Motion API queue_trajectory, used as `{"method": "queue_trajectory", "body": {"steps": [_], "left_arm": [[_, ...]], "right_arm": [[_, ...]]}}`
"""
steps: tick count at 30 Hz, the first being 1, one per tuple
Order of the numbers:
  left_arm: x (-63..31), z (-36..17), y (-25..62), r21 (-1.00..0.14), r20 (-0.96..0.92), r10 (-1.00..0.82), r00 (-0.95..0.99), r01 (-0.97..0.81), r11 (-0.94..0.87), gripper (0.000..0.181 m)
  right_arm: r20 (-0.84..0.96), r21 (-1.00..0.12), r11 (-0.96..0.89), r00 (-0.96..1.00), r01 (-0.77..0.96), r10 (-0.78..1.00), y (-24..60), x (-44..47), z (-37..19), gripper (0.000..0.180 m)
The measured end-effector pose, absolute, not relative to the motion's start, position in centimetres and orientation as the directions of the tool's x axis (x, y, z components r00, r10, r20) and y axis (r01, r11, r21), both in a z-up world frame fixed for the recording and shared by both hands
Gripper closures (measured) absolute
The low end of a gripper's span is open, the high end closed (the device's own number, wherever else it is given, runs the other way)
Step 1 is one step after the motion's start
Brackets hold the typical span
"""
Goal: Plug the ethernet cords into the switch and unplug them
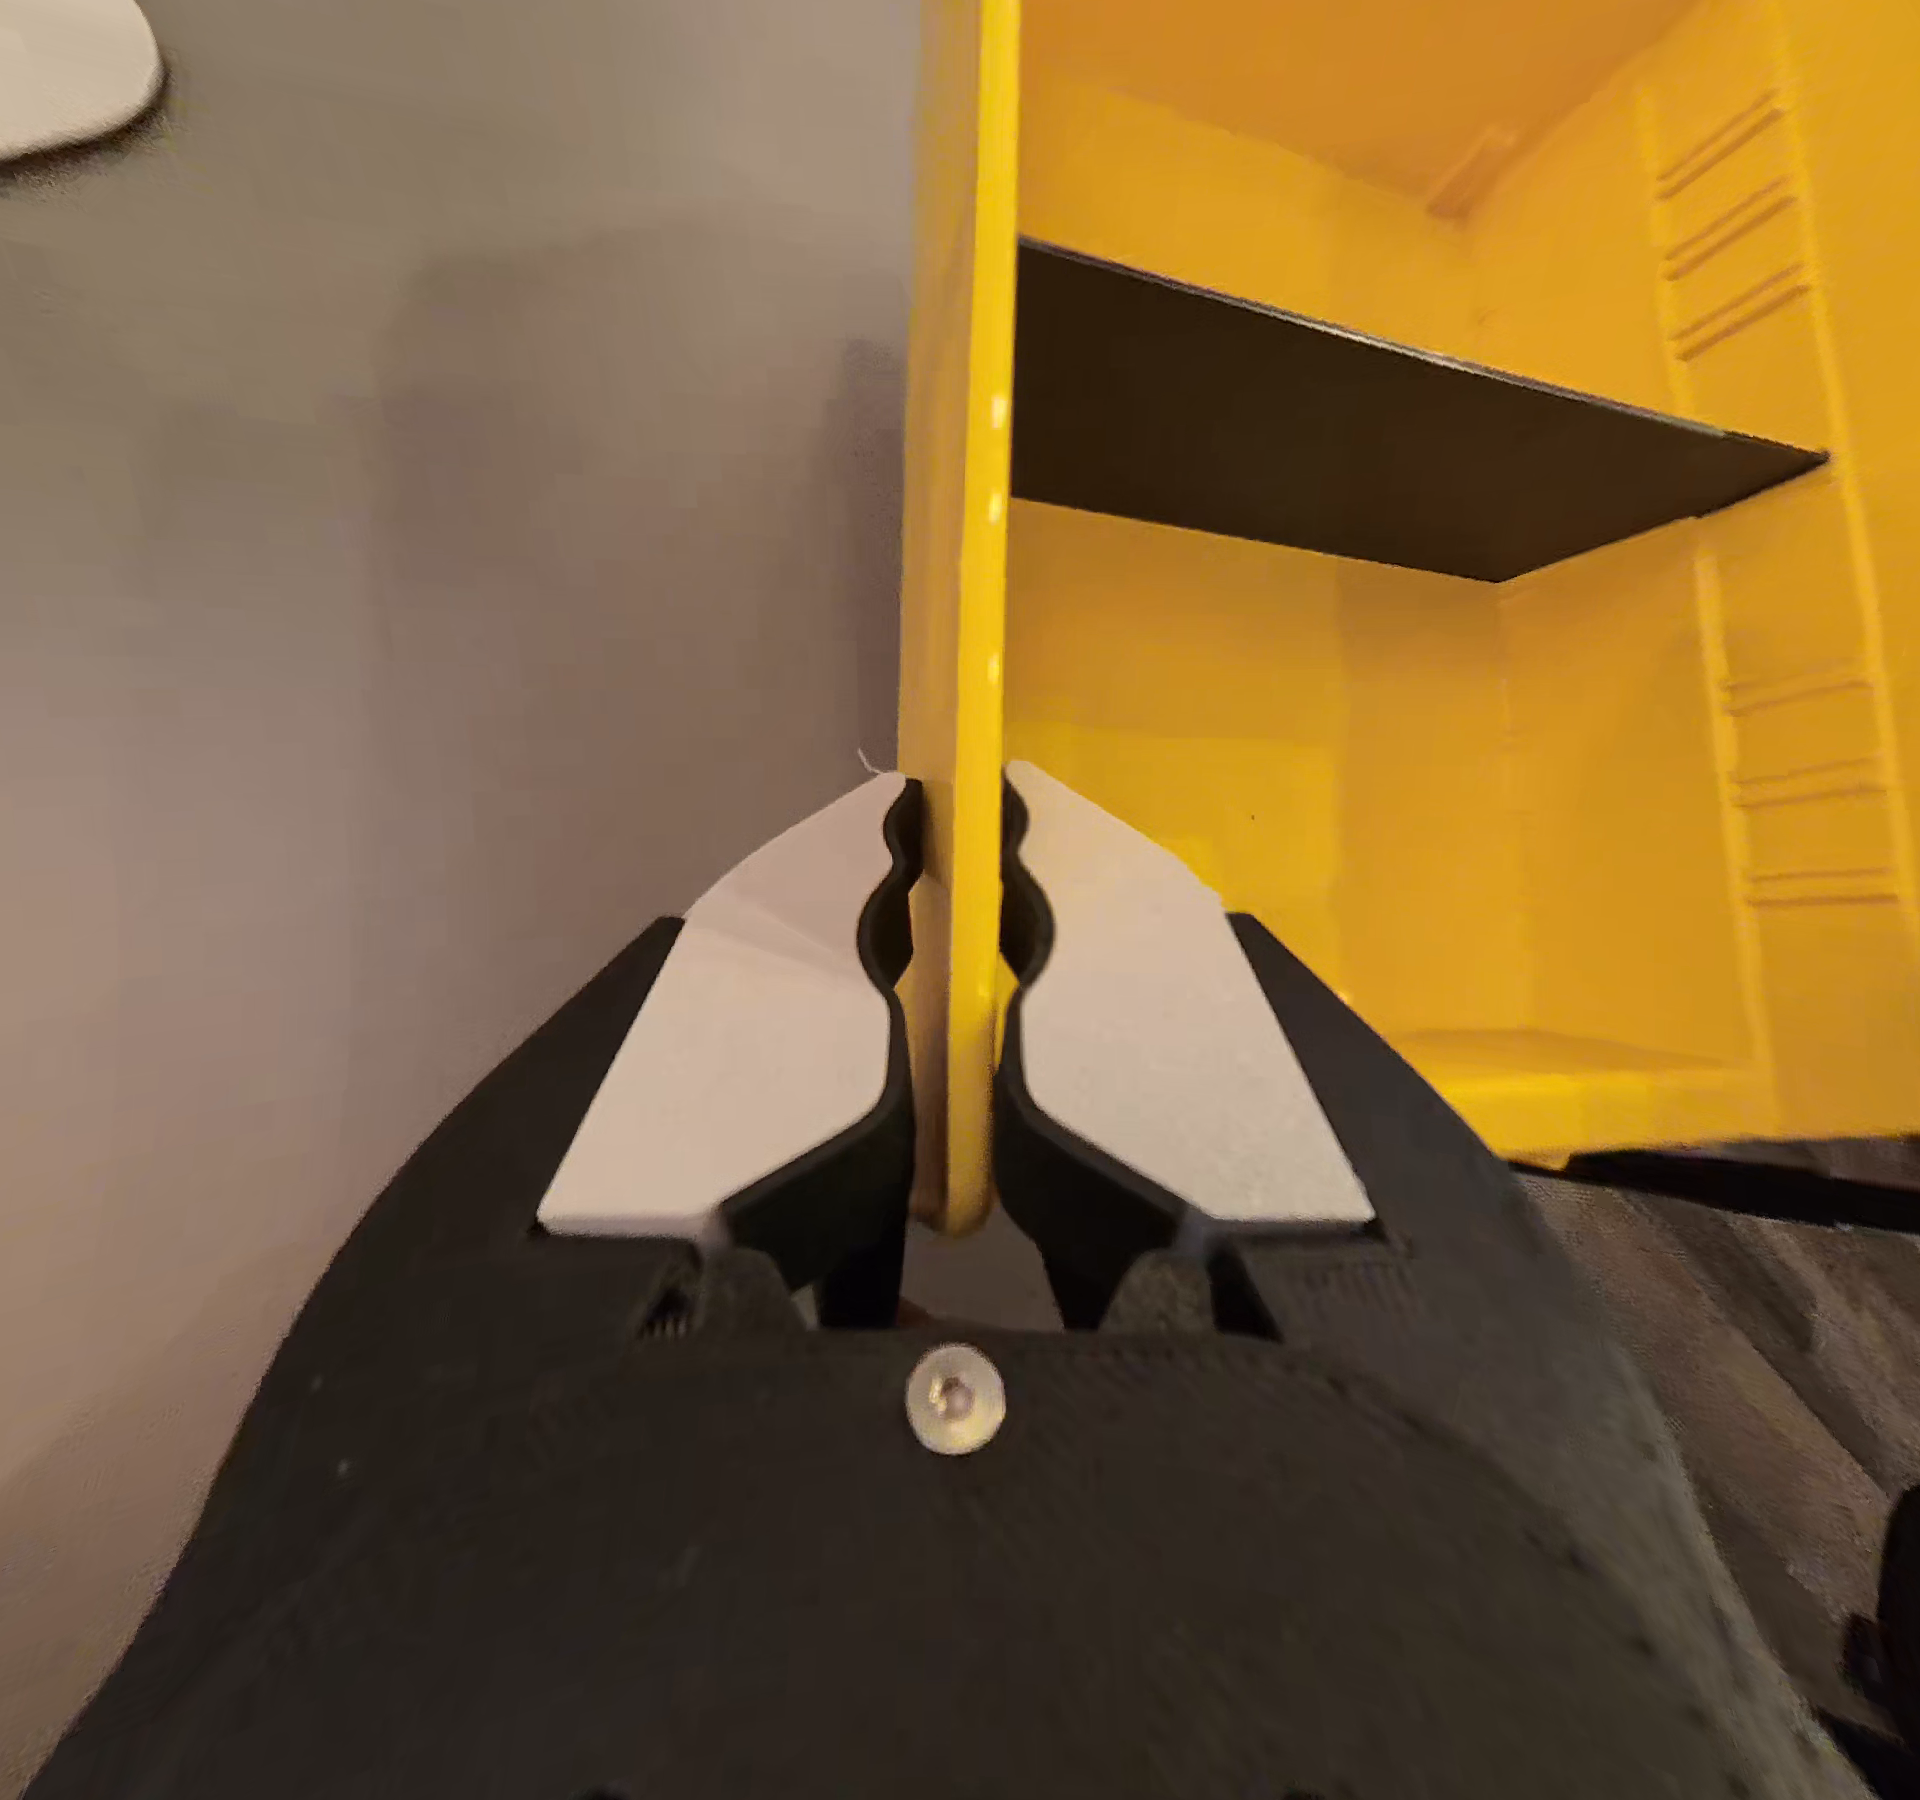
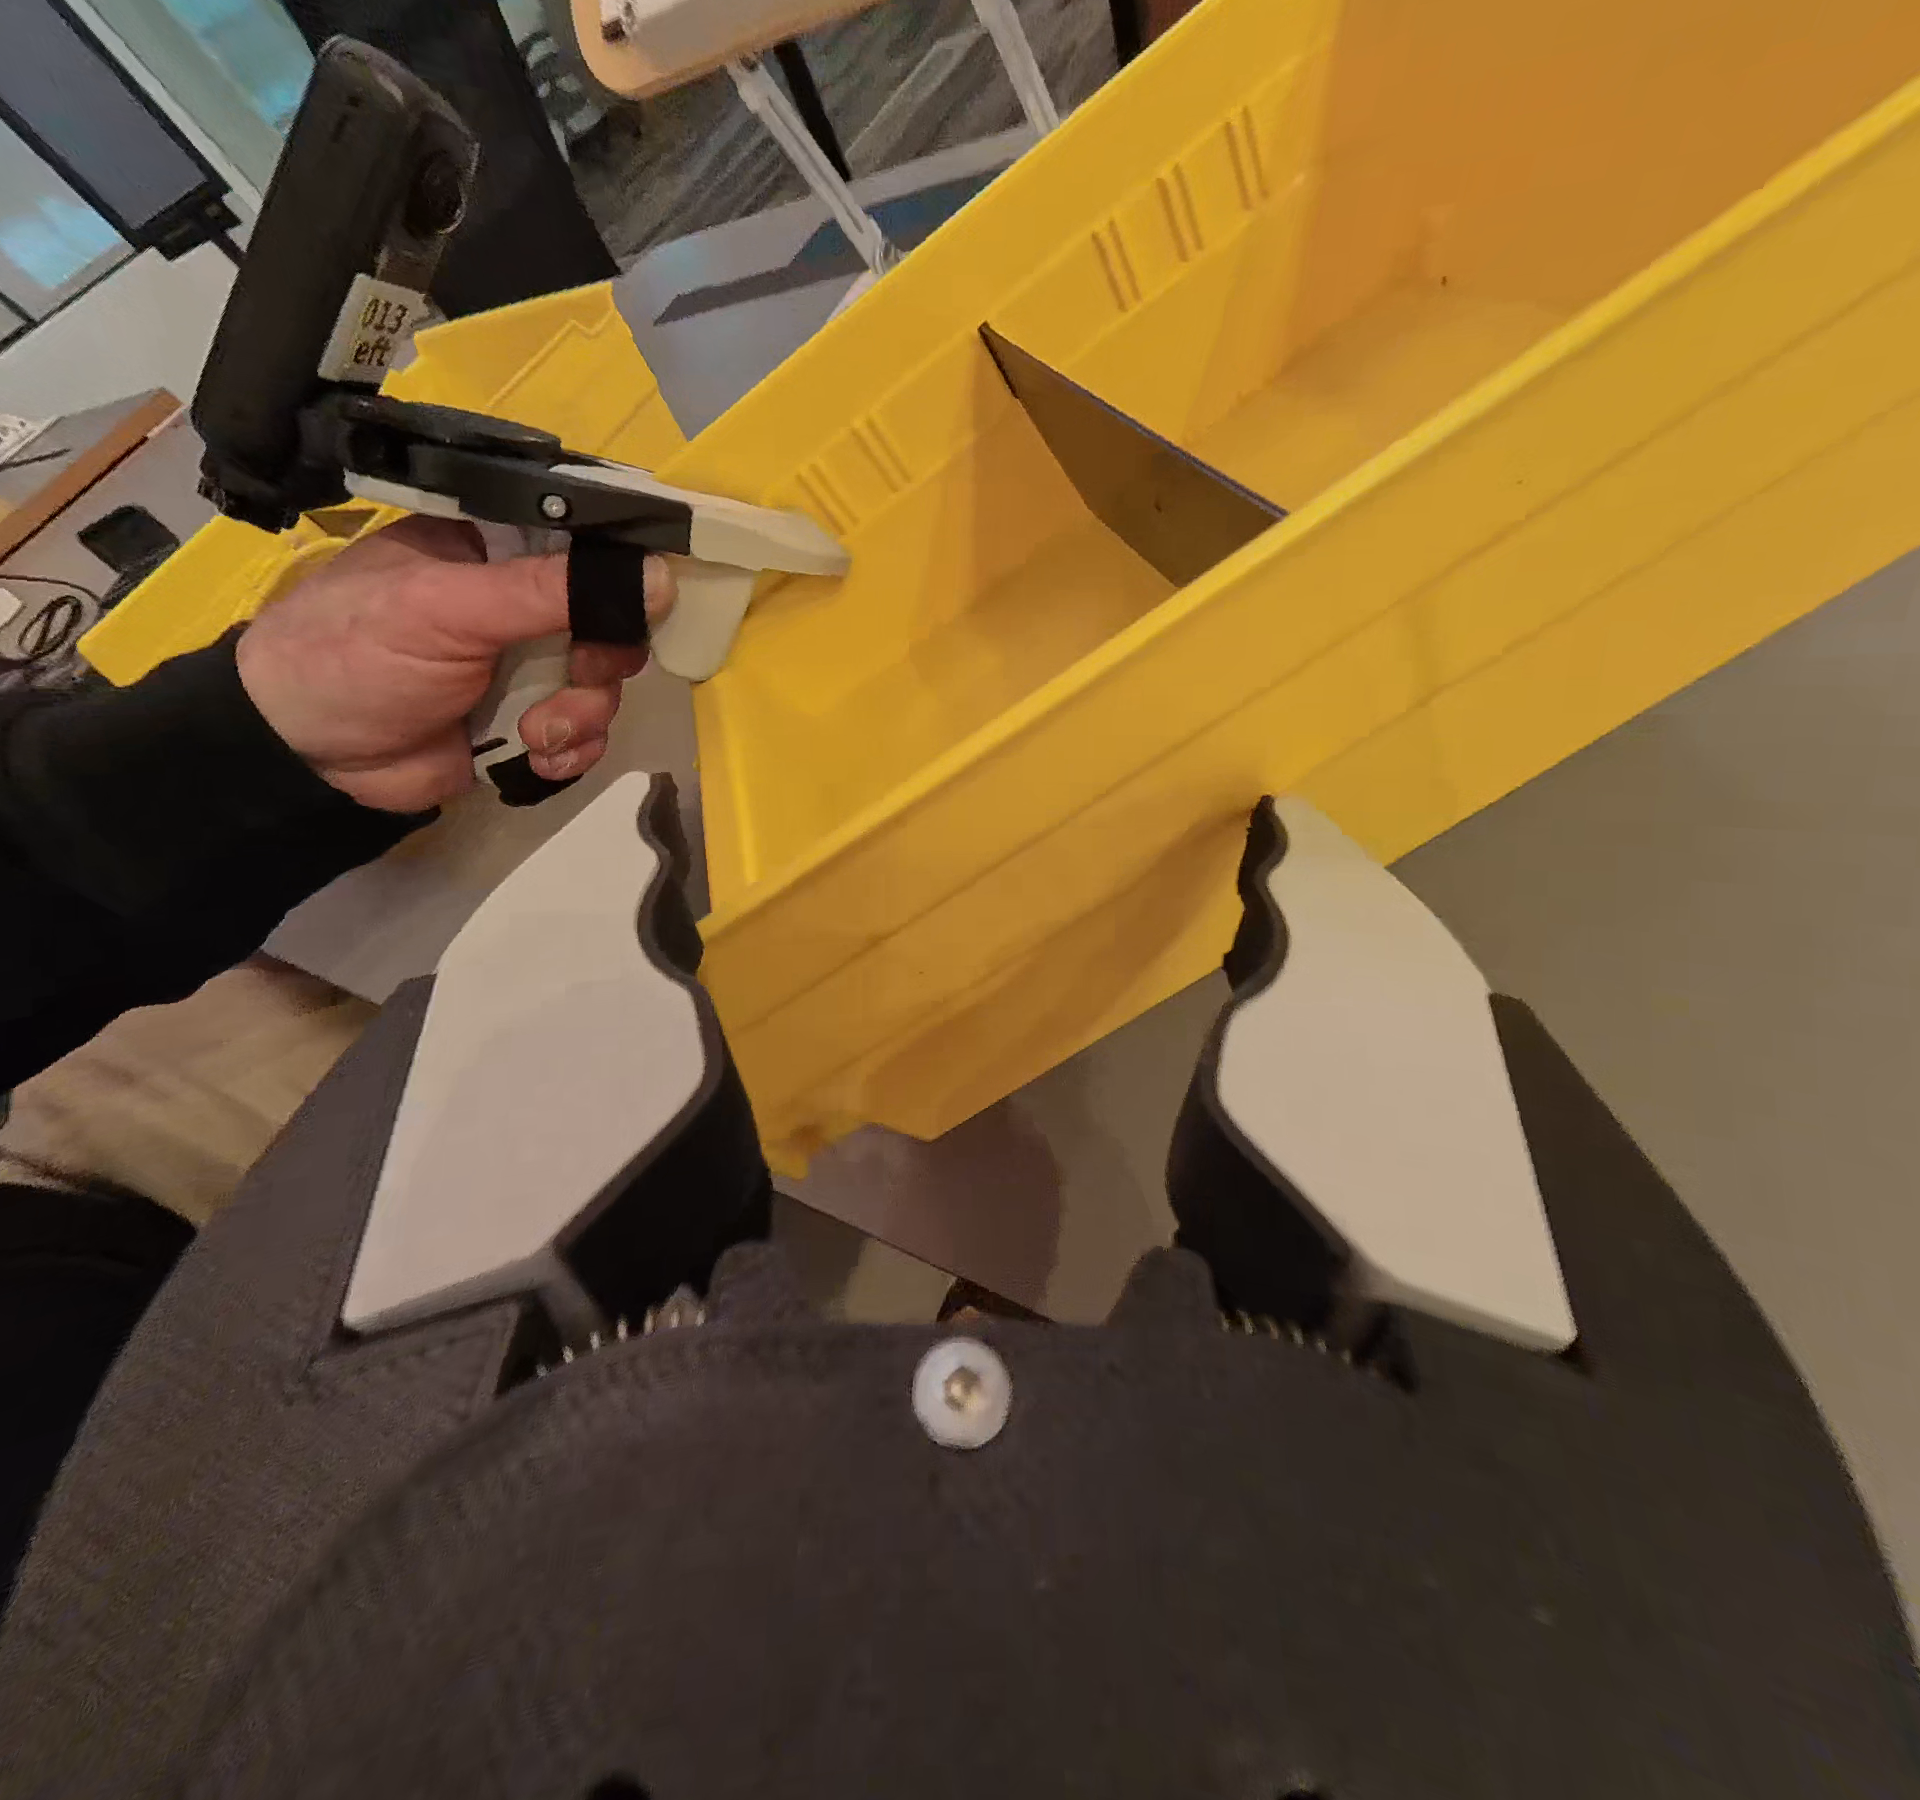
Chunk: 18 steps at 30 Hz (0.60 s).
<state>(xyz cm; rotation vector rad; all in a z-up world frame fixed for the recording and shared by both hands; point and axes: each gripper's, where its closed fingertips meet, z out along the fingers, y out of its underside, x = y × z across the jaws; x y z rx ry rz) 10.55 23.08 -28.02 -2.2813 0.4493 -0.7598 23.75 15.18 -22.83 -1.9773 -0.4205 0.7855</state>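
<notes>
Switch and cords: not showing in either view; cannot tell where they are lying.
Yellow bin: long moulded plastic, smooth, ribbed slots along its inner walls; sitting tilted, one corner overhanging the grey surface; its far end is running out of frame.
Divider: thin black sheet, standing crosswise in the wall slots, splitting the bin into compartments.
Left gripper: jaws clamping on the bin's side wall, black wavy pads pressing both faces; seen edge-on, so the wall's outer face is hiding.
Right gripper: jaws standing wide apart, straddling the bin's near corner; whether the pads are touching it is hard to make out.
Hand: in a dark sleeve, gripping the left gripper's handle; a black camera is riding on top.
Label: small pale tag on that camera mount, printed characters.
Second bin: yellow, lying behind, mostly hidden.
Background: blurring furniture, dark screens.
</notes>
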Motion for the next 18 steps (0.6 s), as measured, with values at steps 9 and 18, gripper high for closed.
{"method": "queue_trajectory", "body": {"steps": [9, 18], "left_arm": [[16.2, -28.0, 18.5, -0.685, 0.466, -0.580, 0.668, -0.142, -0.715, 0.123], [21.2, -26.0, 14.4, -0.627, 0.645, -0.639, 0.419, -0.188, -0.756, 0.096]], "right_arm": [[-0.501, -0.716, -0.696, 0.657, 0.052, 0.564, 17.8, 30.2, -24.8, 0.096], [-0.385, -0.675, -0.715, 0.740, 0.182, 0.552, 22.2, 36.8, -25.1, 0.130]]}}
